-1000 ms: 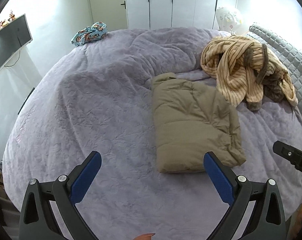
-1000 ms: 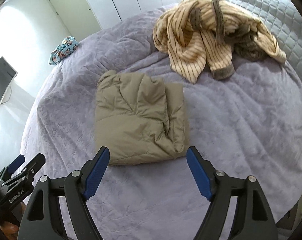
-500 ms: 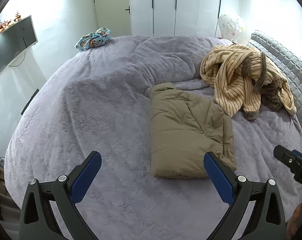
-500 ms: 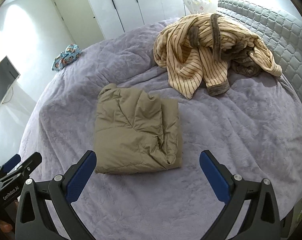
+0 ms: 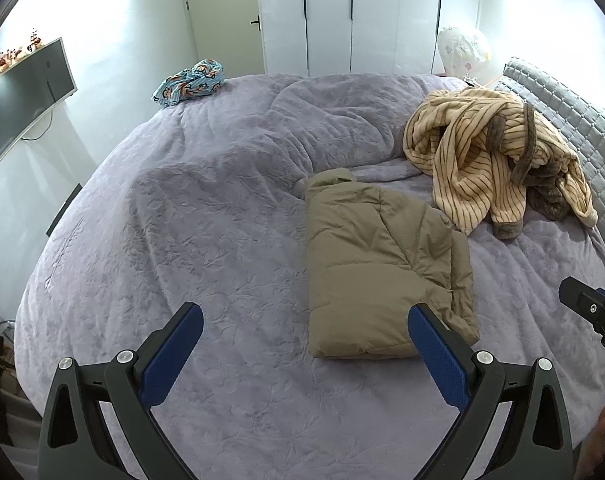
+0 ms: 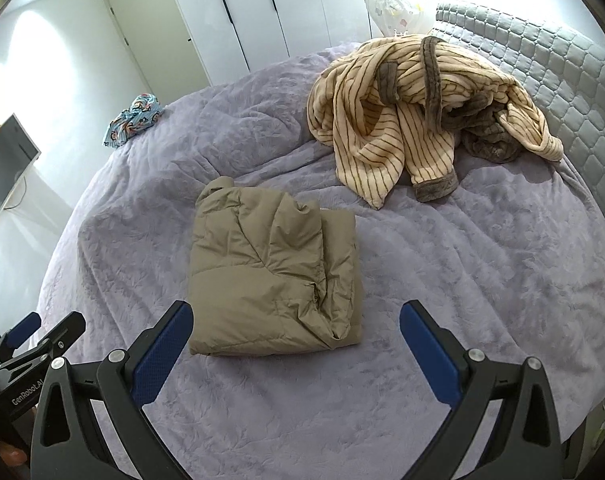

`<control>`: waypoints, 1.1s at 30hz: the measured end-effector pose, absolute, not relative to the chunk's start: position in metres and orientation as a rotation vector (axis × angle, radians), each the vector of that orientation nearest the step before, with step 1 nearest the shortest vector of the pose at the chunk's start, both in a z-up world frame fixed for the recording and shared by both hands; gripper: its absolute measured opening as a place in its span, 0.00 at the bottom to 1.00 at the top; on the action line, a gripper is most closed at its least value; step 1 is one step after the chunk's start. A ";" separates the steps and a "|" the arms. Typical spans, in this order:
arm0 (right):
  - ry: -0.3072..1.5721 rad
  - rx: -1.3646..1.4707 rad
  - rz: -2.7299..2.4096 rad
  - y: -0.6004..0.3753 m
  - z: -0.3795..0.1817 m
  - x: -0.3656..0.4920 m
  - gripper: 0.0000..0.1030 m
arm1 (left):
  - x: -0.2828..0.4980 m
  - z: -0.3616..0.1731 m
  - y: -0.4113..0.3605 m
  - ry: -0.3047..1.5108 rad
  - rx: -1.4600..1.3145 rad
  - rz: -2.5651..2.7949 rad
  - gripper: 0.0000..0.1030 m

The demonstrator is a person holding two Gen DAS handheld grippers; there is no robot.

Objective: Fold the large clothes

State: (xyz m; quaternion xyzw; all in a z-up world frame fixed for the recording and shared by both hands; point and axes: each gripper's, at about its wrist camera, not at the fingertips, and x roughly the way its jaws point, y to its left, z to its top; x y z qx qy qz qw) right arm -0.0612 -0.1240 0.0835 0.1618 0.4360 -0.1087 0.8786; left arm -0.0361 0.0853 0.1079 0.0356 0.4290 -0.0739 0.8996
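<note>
Change since a second ago: both grippers had drawn back and up from the bed; the right gripper's jaws, narrower a second earlier, stood wider; the khaki jacket lay where it had been, looking smaller in both views.
Khaki jacket (image 5: 382,264): lay folded into a thick rectangle on the middle of the bed, hood or collar end toward the wardrobe, loose edges bunched on its right side (image 6: 274,276).
Left gripper (image 5: 304,344): jaws were spread wide, empty, hovering above the near-left part of the bed; its right finger overlapped the jacket's near corner in view only, contact not evident.
Right gripper (image 6: 296,342): jaws were spread wide, empty, held above the near edge of the jacket.
Striped robe (image 5: 494,160): lay crumpled in a heap beyond the jacket, near the headboard (image 6: 562,76), with a small gap to the jacket.
Bed cover (image 5: 206,216): purple, plush, wrinkled, under everything.
Patterned cloth (image 5: 190,84): was bunched at the far left corner, well apart from the jacket.
Wardrobe (image 5: 354,16): white doors stood behind the bed.
Screen (image 5: 22,96): was mounted on the left wall.
</note>
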 end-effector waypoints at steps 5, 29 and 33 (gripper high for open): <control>0.909 0.335 -0.230 -0.123 0.083 -0.061 1.00 | -0.033 0.107 0.084 0.889 0.078 -0.152 0.99; 0.908 0.334 -0.228 -0.124 0.085 -0.059 1.00 | -0.031 0.106 0.081 0.891 0.077 -0.155 0.99; 0.908 0.333 -0.226 -0.124 0.085 -0.058 1.00 | -0.030 0.106 0.082 0.890 0.077 -0.158 0.99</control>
